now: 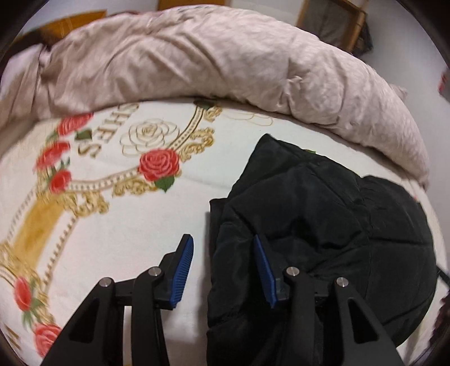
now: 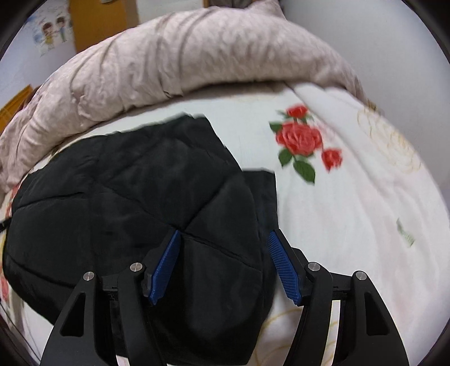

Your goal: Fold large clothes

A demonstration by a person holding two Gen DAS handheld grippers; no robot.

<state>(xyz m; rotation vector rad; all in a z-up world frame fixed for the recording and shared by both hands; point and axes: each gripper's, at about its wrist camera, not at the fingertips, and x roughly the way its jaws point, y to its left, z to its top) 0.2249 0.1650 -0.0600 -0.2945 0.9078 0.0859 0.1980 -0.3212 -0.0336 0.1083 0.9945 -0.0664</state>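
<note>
Home bedroom: bed with rose-print sheet (image 1: 118, 225), bunched beige duvet (image 1: 197, 64), cartoon wall poster (image 2: 52, 31).

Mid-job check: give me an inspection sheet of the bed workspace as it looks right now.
Surface: bedspread with rose print, white.
Job's things: black jacket, quilted, lying partly folded on the bedspread.
Clutter: pink duvet bunched along the far side.
Grippers: left tool open, jacket's edge between its fingers; right tool open over the jacket's other edge.
Cables: nothing seen.
Surroundings: cartoon poster on the wall, wooden frame.
</note>
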